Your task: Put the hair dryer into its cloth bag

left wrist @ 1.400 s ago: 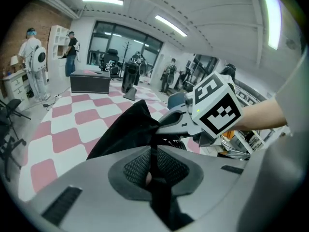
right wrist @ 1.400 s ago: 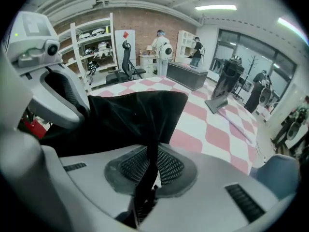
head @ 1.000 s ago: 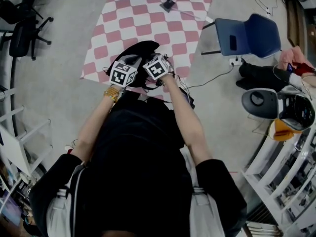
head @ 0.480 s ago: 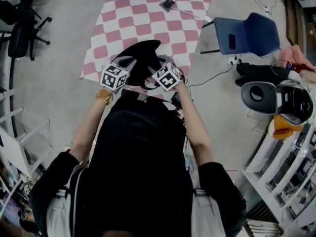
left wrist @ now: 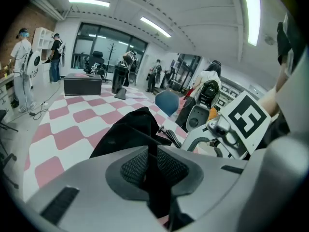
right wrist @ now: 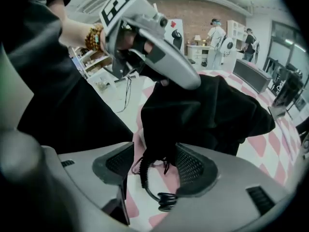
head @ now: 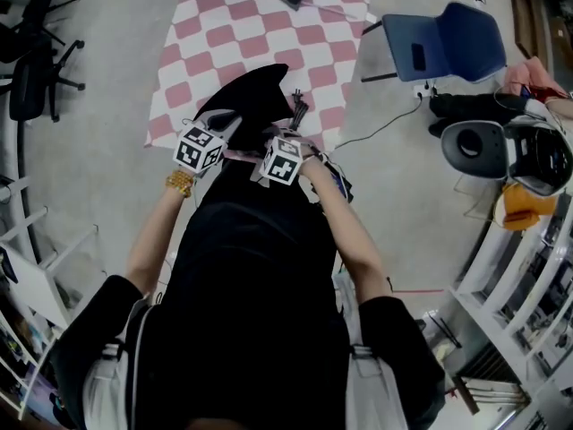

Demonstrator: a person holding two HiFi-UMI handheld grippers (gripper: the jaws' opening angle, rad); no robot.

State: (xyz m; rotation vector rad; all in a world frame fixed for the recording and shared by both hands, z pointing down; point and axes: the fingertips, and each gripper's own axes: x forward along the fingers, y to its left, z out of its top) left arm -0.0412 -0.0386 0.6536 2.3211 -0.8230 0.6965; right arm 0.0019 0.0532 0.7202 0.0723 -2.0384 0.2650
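From the head view, we are standing at the near edge of the pink-and-white checkered mat (head: 224, 34) with both tools raised in front of us. The black cloth bag (head: 253, 97) is hanging between them over the mat's near edge, bulging and running to a point at its far end. The left gripper (head: 224, 125) is reaching to the bag's near rim from the left, and the right gripper (head: 288, 137) is sitting just beside that rim on the right. A blue chair (head: 448, 47) is standing well apart at the right

In the left gripper view, the jaws are pressing together on a fold of the bag's black fabric, which is filling the narrow slit between the pads. The rest of the bag is spreading out beyond the jaws, above the mat

In the right gripper view, the jaws have just been opening and are standing wide apart. The bag's lower part is hanging down into the gap, yet neither pad is pressing on it. A coiled black cord (right wrist: 144, 178) is dangling out of the bag between the jaws. The hair dryer itself is staying hidden in every view; only this cord is showing outside the bag
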